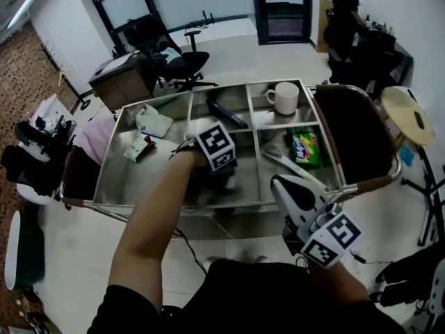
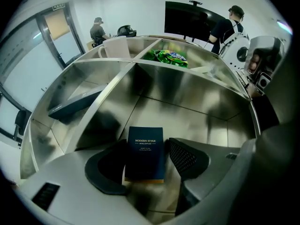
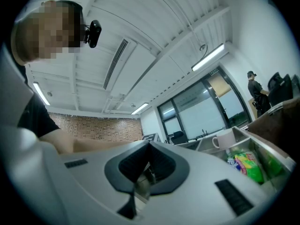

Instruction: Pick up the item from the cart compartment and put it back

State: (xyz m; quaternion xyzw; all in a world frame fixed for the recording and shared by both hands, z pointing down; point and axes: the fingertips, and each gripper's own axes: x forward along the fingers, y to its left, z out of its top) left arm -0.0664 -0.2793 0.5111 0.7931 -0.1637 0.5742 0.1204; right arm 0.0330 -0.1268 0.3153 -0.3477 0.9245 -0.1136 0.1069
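A dark blue book [image 2: 145, 153] lies flat on the floor of the cart's middle front compartment [image 2: 187, 111]. My left gripper [image 2: 147, 165] points steeply down into that compartment, and its open jaws straddle the book with a gap showing beside the right pad. In the head view the left gripper [image 1: 208, 179] and its marker cube hide the book. My right gripper [image 1: 281, 183] hangs at the cart's front edge, about level. In the right gripper view its jaws [image 3: 147, 165] stand together with nothing held.
The steel cart [image 1: 111, 165] also holds a white mug [image 1: 283, 97], a green snack bag [image 1: 306, 147], a dark flat box [image 1: 226, 113], a white pouch [image 1: 154, 122] and a small packet [image 1: 139, 147]. An office chair [image 1: 167, 54] and a person [image 1: 345, 12] are beyond it.
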